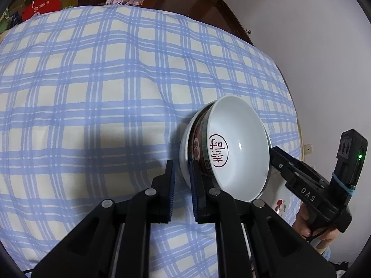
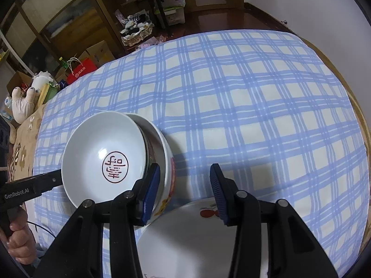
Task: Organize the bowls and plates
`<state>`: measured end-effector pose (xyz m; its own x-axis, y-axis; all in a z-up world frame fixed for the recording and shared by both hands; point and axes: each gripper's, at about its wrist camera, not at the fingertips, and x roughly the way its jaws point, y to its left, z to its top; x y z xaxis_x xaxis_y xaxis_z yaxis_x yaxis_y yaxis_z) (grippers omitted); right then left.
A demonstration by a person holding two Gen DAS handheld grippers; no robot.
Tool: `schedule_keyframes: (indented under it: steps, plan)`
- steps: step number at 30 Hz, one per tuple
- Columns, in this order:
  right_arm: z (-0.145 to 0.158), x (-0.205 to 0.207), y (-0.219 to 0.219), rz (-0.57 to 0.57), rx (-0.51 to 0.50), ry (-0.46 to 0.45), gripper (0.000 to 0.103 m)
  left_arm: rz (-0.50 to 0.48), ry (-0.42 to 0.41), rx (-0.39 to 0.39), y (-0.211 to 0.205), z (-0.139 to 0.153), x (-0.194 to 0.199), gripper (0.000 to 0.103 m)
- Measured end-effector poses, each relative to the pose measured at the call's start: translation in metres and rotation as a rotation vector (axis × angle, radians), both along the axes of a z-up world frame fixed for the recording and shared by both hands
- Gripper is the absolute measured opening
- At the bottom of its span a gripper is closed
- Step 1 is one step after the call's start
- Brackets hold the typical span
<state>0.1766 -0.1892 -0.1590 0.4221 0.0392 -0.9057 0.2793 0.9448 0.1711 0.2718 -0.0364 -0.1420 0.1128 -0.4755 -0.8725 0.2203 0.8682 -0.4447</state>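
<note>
Stack of bowls [image 1: 231, 148]: stood tilted on the checked cloth [image 1: 92, 92], the landmark. Beyond and to the left of the stack: cloth lay bare and wide, passage free. Against its left rim: left gripper [image 1: 182, 185], jaws nearly closed. To its right, close beside: right gripper [image 2: 185, 192], jaws apart, one finger at the stack. Just beside and below the stack on the right: white plate [image 2: 197, 243], blocking low approach.

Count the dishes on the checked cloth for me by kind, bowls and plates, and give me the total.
Bowls: 2, the seal-marked bowl nested in the flowered bowl
Plates: 1, the fruit-print plate
Total: 3
</note>
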Motion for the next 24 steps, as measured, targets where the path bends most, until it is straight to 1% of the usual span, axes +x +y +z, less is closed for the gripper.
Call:
schedule_keyframes:
  steps: [2,5,9,10,11,12,13,14,15,17,19,22,24]
  plan:
    - [-0.002,0.0,0.001,0.005,0.004,0.008,0.033,-0.01,0.004,-0.007,-0.002,0.0,0.001,0.011]
    - [-0.002,0.001,0.003,0.015,0.013,0.005,0.024,-0.023,0.002,0.001,-0.007,0.002,0.002,0.012]
    - [-0.001,0.001,0.007,0.025,0.005,0.005,0.022,-0.021,0.015,0.021,-0.009,0.0,0.005,0.013]
    - [-0.001,0.001,0.008,0.029,0.005,0.005,0.019,-0.024,0.021,0.043,-0.01,-0.001,0.005,0.014]
    - [-0.001,0.002,0.009,0.033,0.002,0.004,0.019,-0.034,0.039,0.067,-0.014,-0.006,0.005,0.016]
    - [-0.001,0.002,0.01,0.037,-0.002,0.009,0.018,-0.026,0.036,0.075,-0.016,-0.008,0.004,0.015]
    - [-0.001,0.002,0.011,0.036,-0.001,0.009,0.018,-0.022,0.032,0.079,-0.018,-0.009,0.003,0.015]
    - [-0.001,0.001,0.011,0.035,0.002,0.005,0.015,-0.022,0.029,0.082,-0.019,-0.009,0.003,0.015]
    - [-0.001,0.002,0.012,0.039,0.003,0.004,0.013,-0.028,0.031,0.07,-0.02,-0.009,0.002,0.017]
    - [-0.001,0.002,0.012,0.044,-0.002,0.005,0.009,-0.02,0.035,0.076,-0.021,-0.011,0.002,0.018]
    - [-0.001,0.003,0.014,0.044,-0.004,0.009,0.008,-0.02,0.025,0.095,-0.024,-0.011,0.001,0.02]
    - [-0.002,0.005,0.014,0.034,-0.001,0.02,0.008,-0.022,0.003,0.144,-0.031,-0.011,0.0,0.025]
    - [-0.004,0.007,0.012,0.015,0.013,0.04,0.008,-0.011,-0.004,0.17,-0.035,-0.012,0.0,0.033]
